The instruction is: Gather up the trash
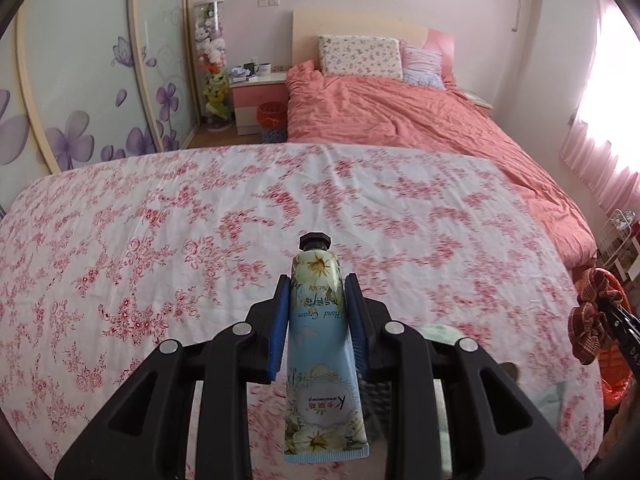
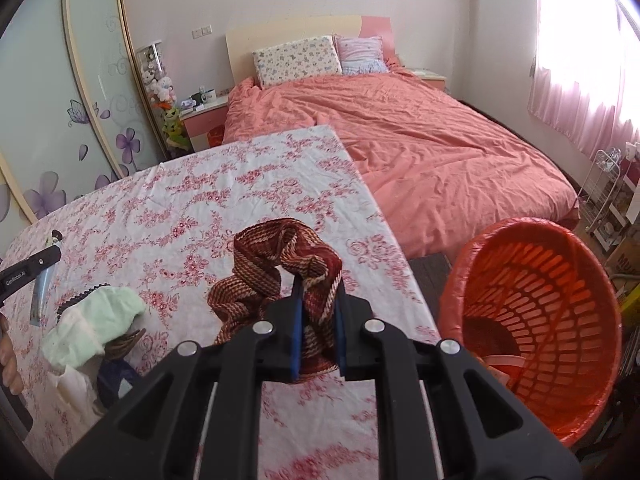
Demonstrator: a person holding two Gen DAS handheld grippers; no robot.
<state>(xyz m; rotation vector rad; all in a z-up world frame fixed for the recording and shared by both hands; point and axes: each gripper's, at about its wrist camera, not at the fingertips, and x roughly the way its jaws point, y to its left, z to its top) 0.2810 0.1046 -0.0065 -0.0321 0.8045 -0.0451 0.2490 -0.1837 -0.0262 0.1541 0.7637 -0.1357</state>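
Note:
My left gripper (image 1: 318,282) is shut on a pale blue hand cream tube (image 1: 320,340) with a black cap, held above the flowered tablecloth (image 1: 160,220). In the right wrist view my right gripper (image 2: 319,286) is shut on a red-brown striped fabric scrunchie (image 2: 276,256), lifted off the table. The same scrunchie (image 1: 588,320) shows at the right edge of the left wrist view. An orange plastic basket (image 2: 560,288) lined with an orange bag stands just right of the table, beside the right gripper. The left gripper's finger (image 2: 32,268) and the tube (image 2: 42,284) show at the far left.
A pale green cloth (image 2: 100,320), white paper and a dark blue item (image 2: 116,380) lie on the table's near left. A bed with a salmon cover (image 2: 420,140) stands behind. A white wire rack (image 2: 604,200) is at the right wall. A person's hand (image 2: 8,360) holds the left gripper.

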